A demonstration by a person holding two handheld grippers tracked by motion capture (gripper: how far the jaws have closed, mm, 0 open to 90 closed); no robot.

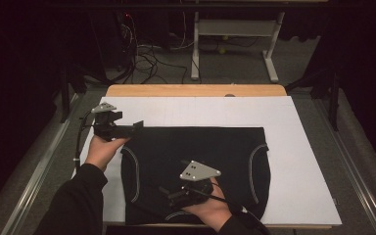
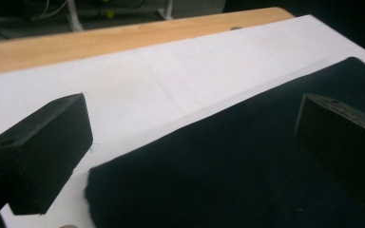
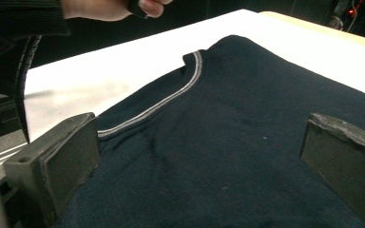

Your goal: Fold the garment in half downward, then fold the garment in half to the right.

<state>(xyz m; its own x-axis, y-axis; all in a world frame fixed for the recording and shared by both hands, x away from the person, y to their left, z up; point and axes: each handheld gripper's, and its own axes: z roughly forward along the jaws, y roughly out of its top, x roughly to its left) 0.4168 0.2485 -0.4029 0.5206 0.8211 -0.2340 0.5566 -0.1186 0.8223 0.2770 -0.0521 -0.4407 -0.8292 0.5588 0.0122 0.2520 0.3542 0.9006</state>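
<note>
A dark sleeveless garment (image 1: 200, 147) with grey-trimmed armholes lies flat on a white sheet (image 1: 298, 147). My left gripper (image 1: 138, 125) is at the garment's far left corner, pointing right. In the left gripper view the jaws stand wide open (image 2: 190, 156), with the garment's edge (image 2: 242, 180) between and below them. My right gripper (image 1: 165, 192) hovers over the garment's near middle, pointing left. Its jaws are also open (image 3: 199, 166) just above the cloth (image 3: 247, 118), and the grey trim (image 3: 171, 95) runs ahead of them. Neither holds anything.
The sheet covers a wooden table whose far edge (image 1: 196, 90) is bare. Beyond it, a white desk frame (image 1: 235, 29) and cables (image 1: 147, 58) sit on the floor. Metal rails (image 1: 44, 161) run along both sides. The other hand (image 3: 109, 7) shows at the top of the right gripper view.
</note>
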